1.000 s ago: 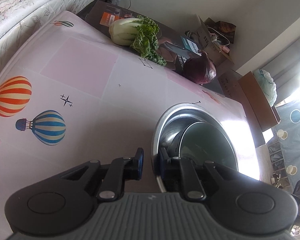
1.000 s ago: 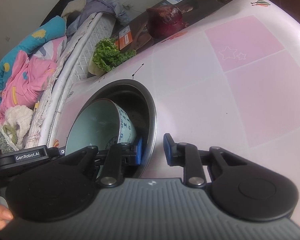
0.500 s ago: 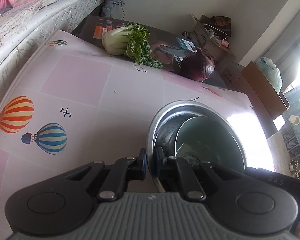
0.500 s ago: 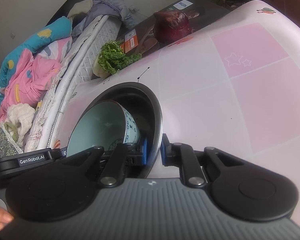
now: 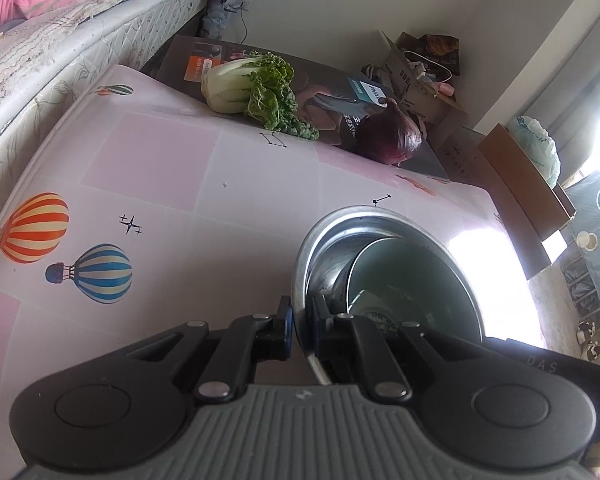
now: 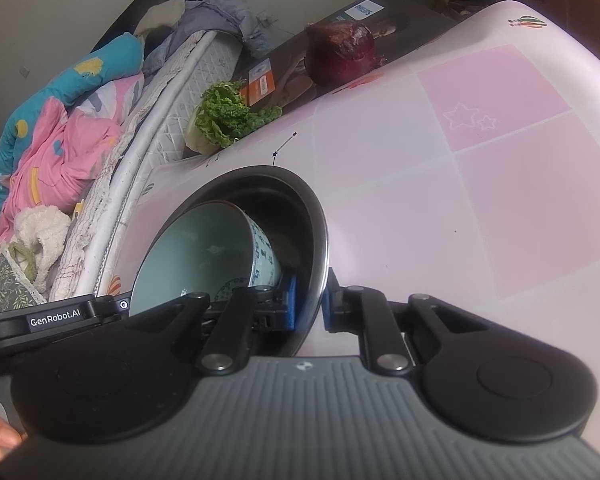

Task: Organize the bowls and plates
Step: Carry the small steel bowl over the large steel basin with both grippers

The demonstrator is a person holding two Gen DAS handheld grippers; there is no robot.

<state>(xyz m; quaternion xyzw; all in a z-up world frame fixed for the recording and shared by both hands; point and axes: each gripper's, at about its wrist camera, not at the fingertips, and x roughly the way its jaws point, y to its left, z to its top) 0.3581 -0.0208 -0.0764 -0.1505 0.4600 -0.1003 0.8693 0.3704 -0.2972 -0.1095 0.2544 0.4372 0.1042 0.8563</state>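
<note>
A steel bowl (image 5: 332, 240) stands on the pink patterned table (image 5: 160, 168) and holds a pale green ceramic bowl (image 5: 404, 272) with blue markings. My left gripper (image 5: 300, 326) is shut on the steel bowl's near rim, one finger outside and one inside. In the right wrist view my right gripper (image 6: 310, 300) is shut on the opposite rim of the steel bowl (image 6: 312, 216), with the ceramic bowl (image 6: 204, 256) tilted inside it. The bowl's base is hidden, so I cannot tell whether it touches the table.
A bok choy (image 5: 252, 84) and a red onion (image 5: 392, 136) lie on a dark box at the table's far edge. A mattress (image 5: 80, 32) with bedding runs along the left. Cardboard boxes (image 5: 420, 80) stand beyond the table.
Both grippers have closed on the steel bowl's rim from opposite sides. Both views have lifted slightly.
</note>
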